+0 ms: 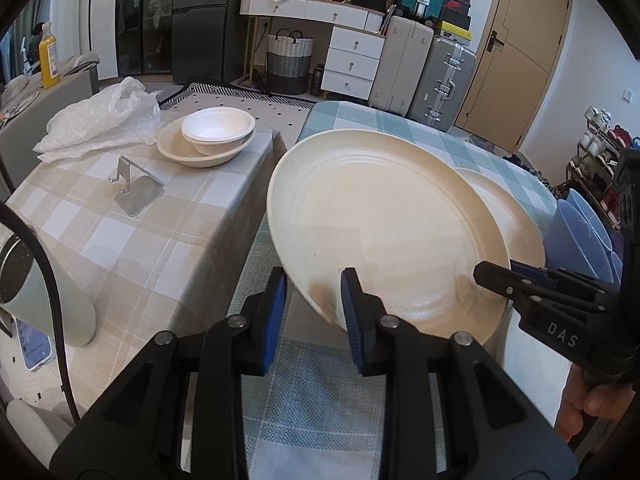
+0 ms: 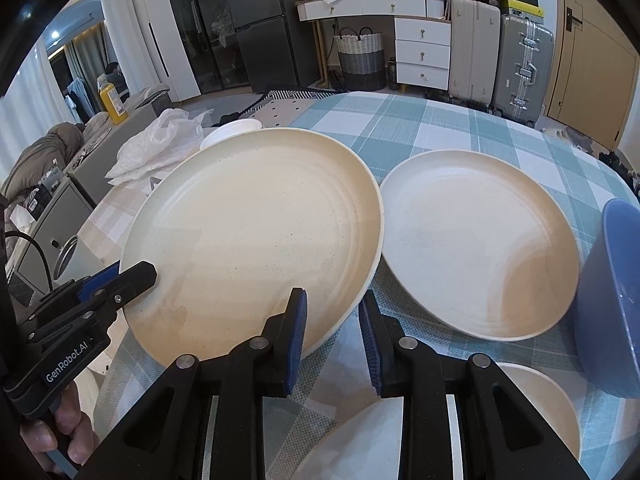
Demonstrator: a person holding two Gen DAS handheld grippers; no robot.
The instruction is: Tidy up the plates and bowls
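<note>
A large cream plate [image 1: 384,236] [image 2: 256,232] is tilted up off the blue-checked table. My left gripper [image 1: 314,304] straddles its near rim, with a visible gap at the pads. My right gripper [image 2: 332,328] straddles the plate's other edge, also with a gap; it shows at the right of the left wrist view [image 1: 516,280]. A second cream plate [image 2: 480,244] lies flat to the right, a third [image 2: 532,404] below my right gripper. A blue bowl [image 2: 612,300] stands at far right. A white bowl [image 1: 218,126] sits inside a cream bowl [image 1: 192,152] on the beige table.
A crumpled plastic bag [image 1: 104,120] and a clear phone stand [image 1: 136,188] lie on the beige-checked table [image 1: 120,260]. A pale cup [image 1: 36,292] and a phone [image 1: 36,348] are at near left. Suitcases and drawers stand behind.
</note>
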